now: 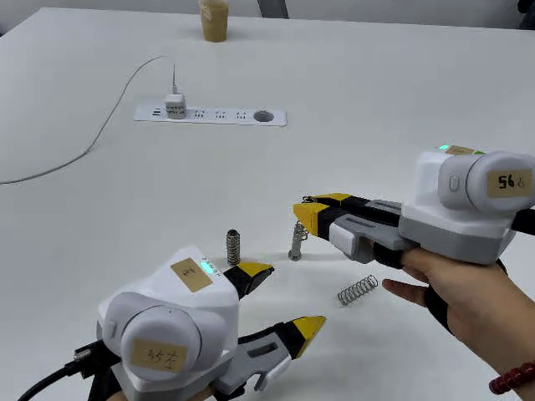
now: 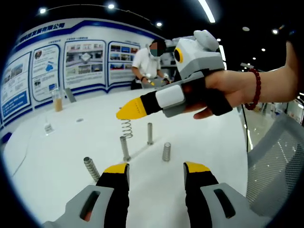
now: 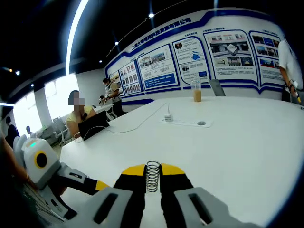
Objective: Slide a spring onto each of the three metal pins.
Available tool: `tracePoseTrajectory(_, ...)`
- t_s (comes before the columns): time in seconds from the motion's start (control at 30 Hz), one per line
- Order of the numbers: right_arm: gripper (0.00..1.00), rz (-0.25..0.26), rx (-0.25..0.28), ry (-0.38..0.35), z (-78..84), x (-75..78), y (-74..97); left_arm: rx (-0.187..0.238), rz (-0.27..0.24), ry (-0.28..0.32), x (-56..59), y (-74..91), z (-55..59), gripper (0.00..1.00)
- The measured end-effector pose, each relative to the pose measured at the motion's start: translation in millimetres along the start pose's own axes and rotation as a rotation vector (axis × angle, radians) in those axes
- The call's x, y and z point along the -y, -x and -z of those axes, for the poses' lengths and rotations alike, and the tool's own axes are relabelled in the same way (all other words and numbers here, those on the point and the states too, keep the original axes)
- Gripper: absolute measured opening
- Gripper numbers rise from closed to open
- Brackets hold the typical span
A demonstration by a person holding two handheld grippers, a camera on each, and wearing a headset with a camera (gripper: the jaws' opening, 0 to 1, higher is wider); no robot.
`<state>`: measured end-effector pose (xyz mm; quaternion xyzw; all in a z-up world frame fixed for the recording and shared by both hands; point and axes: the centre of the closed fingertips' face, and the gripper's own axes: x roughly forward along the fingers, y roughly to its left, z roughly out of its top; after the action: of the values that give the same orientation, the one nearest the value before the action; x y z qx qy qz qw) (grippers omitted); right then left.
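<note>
Head view: left tool (image 1: 282, 296), jaws wide apart, empty, over the tabletop (image 1: 376, 125). Right tool (image 1: 305, 215) is clamped on a spring (image 1: 301, 231) hanging over a bare pin (image 1: 295, 249). A second spring (image 1: 233, 245) stands upright and a loose spring (image 1: 358, 290) lies flat. Left gripper view: the held spring's lower end reaches the pin's top. Right gripper view: the spring stands between closed tips.

The left hand-held gripper (image 1: 287, 296) is held low, jaws spread apart. The right hand-held gripper (image 1: 303, 210) is gripped in the right hand (image 1: 447, 280), jaws pinched on a spring (image 3: 152, 175).
</note>
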<state>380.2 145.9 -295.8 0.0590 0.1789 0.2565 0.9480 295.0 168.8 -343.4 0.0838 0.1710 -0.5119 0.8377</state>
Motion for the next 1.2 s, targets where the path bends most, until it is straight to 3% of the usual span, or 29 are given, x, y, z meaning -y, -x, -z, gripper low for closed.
tracePoseTrajectory(0.57, 0.11, 0.022, 0.01, 0.094, 1.8, 10.1, -15.8, 0.007, 0.004, 0.021, -0.5, 0.8, 2.8, 0.59)
tracePoseTrajectory(1.2, 0.12, 0.04, -0.068, 0.219, 25.5, 11.8, -20.8, 0.002, -0.001, 0.035, -2.6, 1.4, 4.0, 0.62)
